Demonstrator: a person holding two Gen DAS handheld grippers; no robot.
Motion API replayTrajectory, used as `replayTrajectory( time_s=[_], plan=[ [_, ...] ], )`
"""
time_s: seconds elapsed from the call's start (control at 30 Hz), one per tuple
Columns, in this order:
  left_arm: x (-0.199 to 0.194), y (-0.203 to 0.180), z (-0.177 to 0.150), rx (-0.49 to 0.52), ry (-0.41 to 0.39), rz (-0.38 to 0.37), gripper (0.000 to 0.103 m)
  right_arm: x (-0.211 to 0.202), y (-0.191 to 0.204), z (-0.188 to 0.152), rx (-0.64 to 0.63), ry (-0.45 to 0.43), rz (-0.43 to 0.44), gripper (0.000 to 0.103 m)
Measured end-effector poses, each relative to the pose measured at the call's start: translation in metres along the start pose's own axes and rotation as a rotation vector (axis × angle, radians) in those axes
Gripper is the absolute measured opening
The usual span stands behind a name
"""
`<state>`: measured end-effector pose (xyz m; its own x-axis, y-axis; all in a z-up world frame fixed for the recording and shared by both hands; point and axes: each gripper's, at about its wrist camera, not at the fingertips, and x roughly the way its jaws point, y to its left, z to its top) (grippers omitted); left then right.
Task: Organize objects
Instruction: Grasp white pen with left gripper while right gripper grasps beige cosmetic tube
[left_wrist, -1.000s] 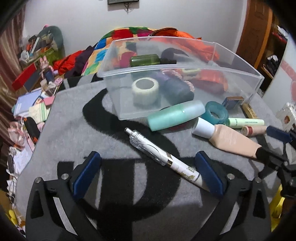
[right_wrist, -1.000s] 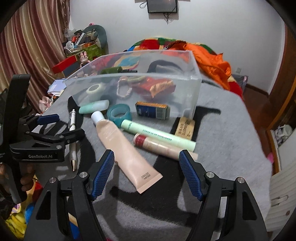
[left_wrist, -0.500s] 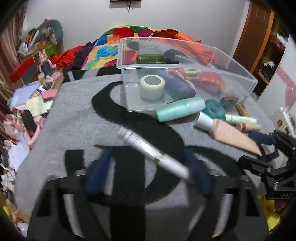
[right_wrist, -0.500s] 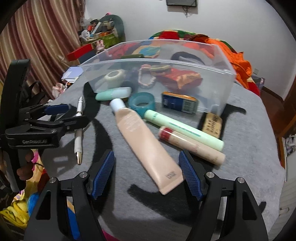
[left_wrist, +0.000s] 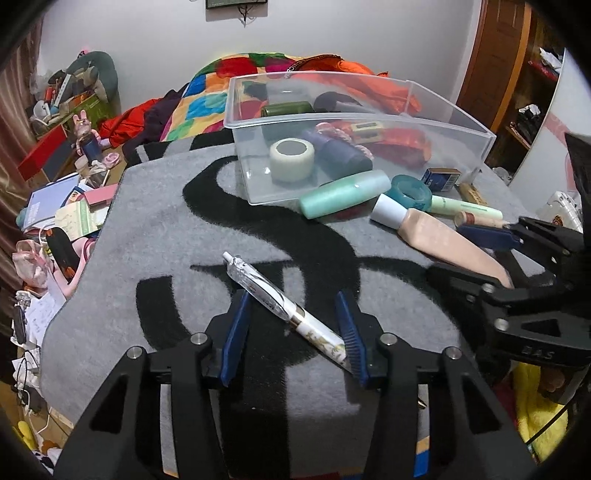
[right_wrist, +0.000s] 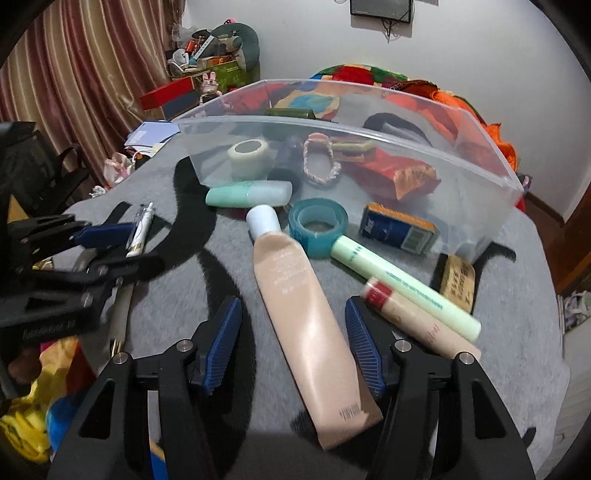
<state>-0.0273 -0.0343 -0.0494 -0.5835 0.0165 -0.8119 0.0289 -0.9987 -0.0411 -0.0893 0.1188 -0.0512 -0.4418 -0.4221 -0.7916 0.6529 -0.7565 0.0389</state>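
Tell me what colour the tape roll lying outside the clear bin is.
The tape roll is translucent teal, seen best in the right wrist view, just in front of the bin.

Two low, close wrist views (perhaps angled inward), clear bin (left_wrist: 354, 122) shared.

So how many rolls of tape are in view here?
2: a white roll inside the clear bin, and a teal roll on the grey mat just outside it. Others may be hidden.

The right gripper (right_wrist: 293, 341) straddles the beige tube (right_wrist: 299, 306) with jaws apart, just in front of the clear bin (right_wrist: 369, 136); teal tape roll (right_wrist: 318, 224) lies against the bin's front wall.
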Motion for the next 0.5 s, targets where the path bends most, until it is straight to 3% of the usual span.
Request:
replayTrajectory(
  time_s=[0.07,0.23,0.5],
  plan=[
    [-0.002,0.0,-0.001,-0.003,-0.004,-0.01,0.036,0.0,-0.001,0.002,0.01,-0.002,0.001,0.037],
    [-0.008,0.004,0.0,-0.01,-0.004,-0.061,0.011,-0.006,-0.003,0.0,0.018,-0.001,0.065,0.028],
    [-0.004,0.005,0.001,0.024,0.015,-0.063,0.011,-0.003,0.002,0.006,-0.015,0.058,0.087,0.027]
  ],
)
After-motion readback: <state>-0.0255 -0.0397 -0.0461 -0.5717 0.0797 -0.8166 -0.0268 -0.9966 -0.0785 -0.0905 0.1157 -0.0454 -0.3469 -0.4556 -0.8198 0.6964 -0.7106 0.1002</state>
